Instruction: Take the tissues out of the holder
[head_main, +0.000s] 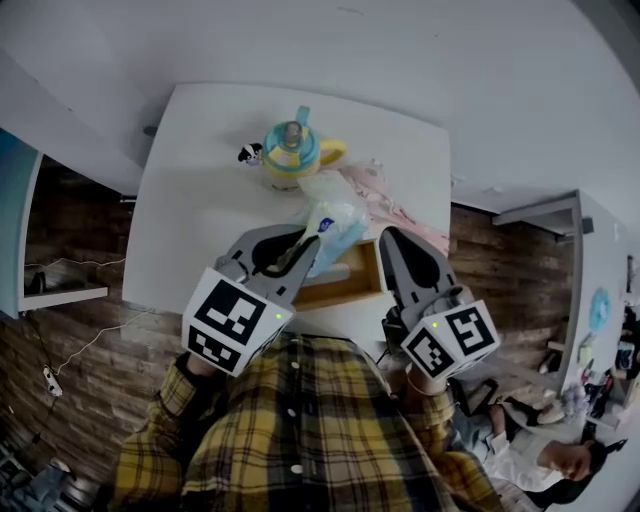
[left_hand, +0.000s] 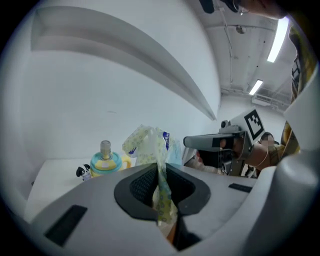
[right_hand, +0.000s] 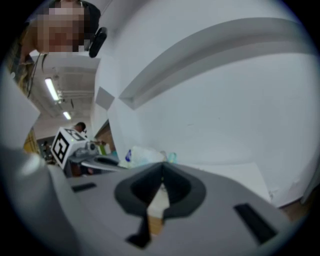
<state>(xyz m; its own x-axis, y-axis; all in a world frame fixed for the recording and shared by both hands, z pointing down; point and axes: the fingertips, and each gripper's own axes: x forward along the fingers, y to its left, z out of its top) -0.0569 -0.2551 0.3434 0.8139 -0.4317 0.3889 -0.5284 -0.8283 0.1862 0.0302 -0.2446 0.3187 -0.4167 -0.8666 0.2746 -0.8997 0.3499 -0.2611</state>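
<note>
My left gripper (head_main: 303, 243) is shut on the wrapper of a soft tissue pack (head_main: 335, 222), pale with a yellow-green print and a blue label. It holds the pack up above the wooden holder (head_main: 345, 285) at the table's near edge. In the left gripper view the wrapper (left_hand: 147, 145) is pinched between the pads and fans out beyond the left gripper (left_hand: 161, 172). My right gripper (head_main: 390, 238) hovers over the holder's right end, its tips meeting with nothing seen between them. In the right gripper view, the right gripper (right_hand: 161, 172) shows wood (right_hand: 157, 207) under the jaws and the pack (right_hand: 142, 155) off to the left.
A blue and yellow baby cup (head_main: 293, 150) and a small panda figure (head_main: 250, 154) stand at the far side of the white table (head_main: 200, 220). A pink cloth (head_main: 385, 200) lies right of the pack. The person's plaid shirt (head_main: 310, 420) is against the near edge.
</note>
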